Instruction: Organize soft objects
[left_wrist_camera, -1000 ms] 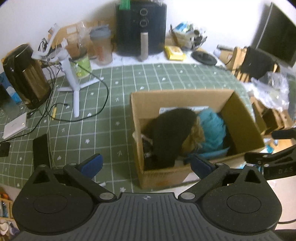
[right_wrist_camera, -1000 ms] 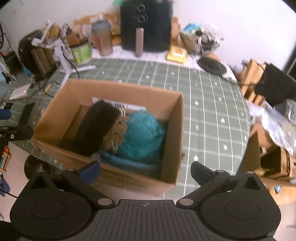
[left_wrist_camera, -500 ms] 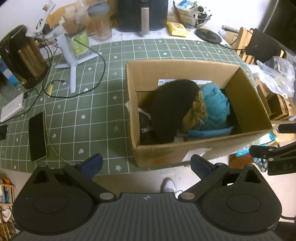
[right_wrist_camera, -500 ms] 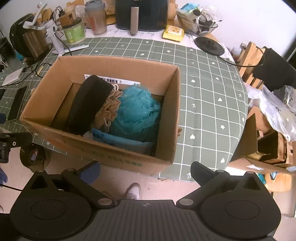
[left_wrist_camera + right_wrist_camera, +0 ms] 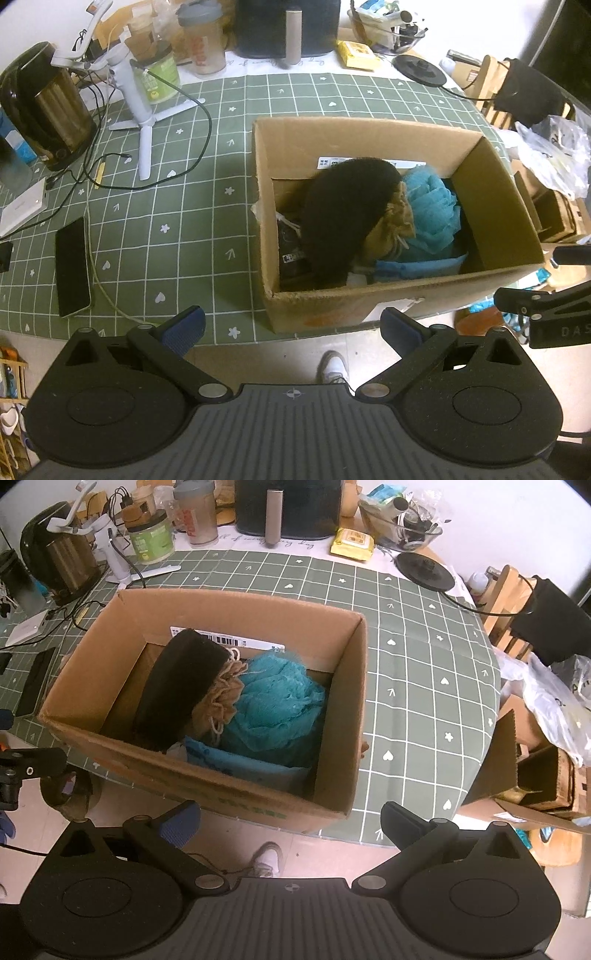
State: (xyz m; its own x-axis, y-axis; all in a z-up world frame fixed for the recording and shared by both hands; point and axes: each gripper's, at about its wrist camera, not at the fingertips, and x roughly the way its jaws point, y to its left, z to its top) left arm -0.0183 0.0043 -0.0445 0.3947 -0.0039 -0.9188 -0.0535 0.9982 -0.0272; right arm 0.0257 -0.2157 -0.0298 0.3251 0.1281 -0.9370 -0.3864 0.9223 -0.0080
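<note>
Change since a second ago: both my grippers have pulled back and up from the cardboard box (image 5: pixel 402 299); more of the table edge and floor shows below it now.
Left gripper (image 5: pixel 291 326): released, jaws spread wide, nothing between them; sits bottom centre of its frame, over the floor just off the table edge.
Box from left gripper: ahead and slightly right, centre-right of frame, long axis running left-right.
Black soft item (image 5: pixel 347 218): in the box's left half, leaning, long axis near-to-far.
Tan bundle (image 5: pixel 400 212): wedged between black item and teal mesh.
Teal mesh bundle (image 5: pixel 275 698): right half of box, touching the tan bundle.
Right gripper (image 5: pixel 291 818): released, empty, bottom centre of its frame.
Nearer hand, my judgement: left for the black item, right for the teal.
Pose: both tilted down, looking into the box from the near side.
</note>
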